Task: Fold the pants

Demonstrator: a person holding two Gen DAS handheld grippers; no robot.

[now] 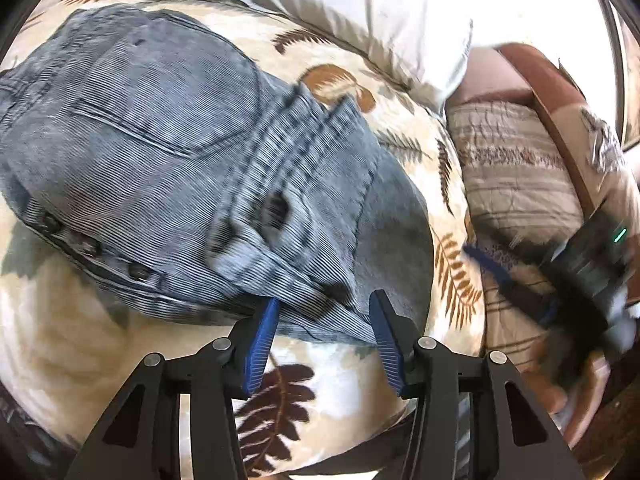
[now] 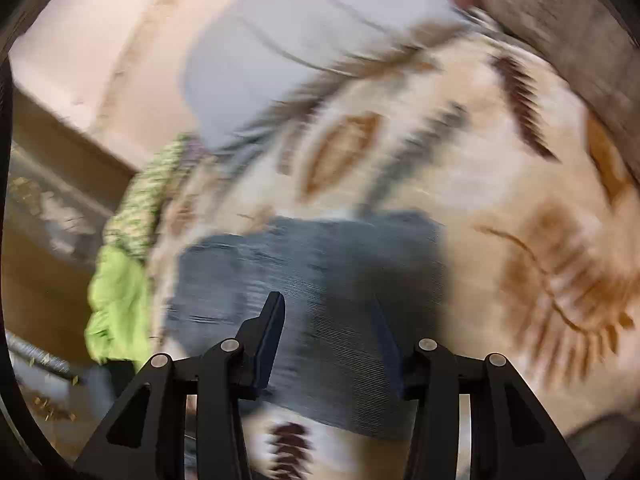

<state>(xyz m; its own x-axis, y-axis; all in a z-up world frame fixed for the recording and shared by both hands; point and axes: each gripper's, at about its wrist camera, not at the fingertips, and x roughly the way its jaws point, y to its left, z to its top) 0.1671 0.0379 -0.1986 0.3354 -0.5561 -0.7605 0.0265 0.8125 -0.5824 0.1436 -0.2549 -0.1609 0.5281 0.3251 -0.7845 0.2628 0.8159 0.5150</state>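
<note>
Pants [image 1: 168, 152]: grey-blue corduroy, bunched on the leaf-print bedspread [image 1: 80, 340], filling the left and centre of the left wrist view. Waistband toward the lower left with dark round buttons [image 1: 138, 270]; a curved pocket seam crosses the middle.
Writing on pants: none readable; a dark patch near the belt-loop area is smeared by motion.
Left gripper [image 1: 324, 320]: jaws spread wide, blue pads showing, nothing pinched. Its fingertips sit at the near edge of the pants, the fabric's corner lying between them.
Pillow [image 1: 360, 4]: white, at the top of the left view, behind the pants.
Quilt [image 1: 516, 176]: striped tan, folded, right of the bedspread.
Right gripper, seen from left [image 1: 596, 280]: dark and blurred at the far right edge; a small green light on it; no text legible.
Green cloth [image 2: 120, 280]: lime and patterned, at the left edge of the bed in the right wrist view.
Pants, right view [image 2: 312, 280]: heavily blurred, flat on the bedspread, directly ahead of the fingers.
Right gripper [image 2: 328, 320]: jaws apart, holding nothing, over the pants; contact cannot be judged.
</note>
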